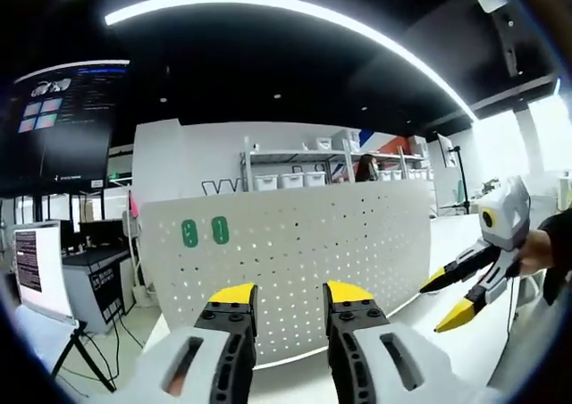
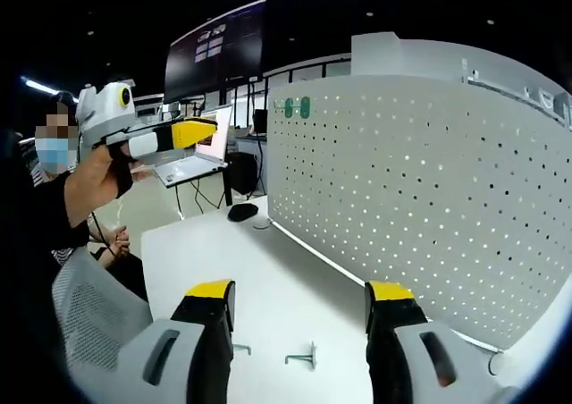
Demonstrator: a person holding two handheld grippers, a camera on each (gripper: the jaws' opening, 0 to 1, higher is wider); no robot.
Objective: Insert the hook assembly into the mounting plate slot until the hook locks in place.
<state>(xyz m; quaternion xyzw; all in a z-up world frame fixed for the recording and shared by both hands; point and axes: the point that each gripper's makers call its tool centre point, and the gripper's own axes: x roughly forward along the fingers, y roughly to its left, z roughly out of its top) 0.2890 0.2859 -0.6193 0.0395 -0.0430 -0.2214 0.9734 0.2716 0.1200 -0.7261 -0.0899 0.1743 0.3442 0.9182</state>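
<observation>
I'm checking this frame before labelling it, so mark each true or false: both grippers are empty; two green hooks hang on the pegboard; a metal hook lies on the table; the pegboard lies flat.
1. Both grippers are empty: true. The left gripper and right gripper stand open.
2. Two green hooks on the pegboard: true.
3. A metal hook lies on the table: true.
4. The pegboard lies flat: false. It stands upright.

Lighting: curved ceiling strip light (image 1: pixel 295 11), bright; window glare (image 1: pixel 536 127) at right edge. Ceilings dark. Pegboard (image 2: pixel 429 189) evenly lit. Strong fisheye bending at edges; focus sharp centrally.
</observation>
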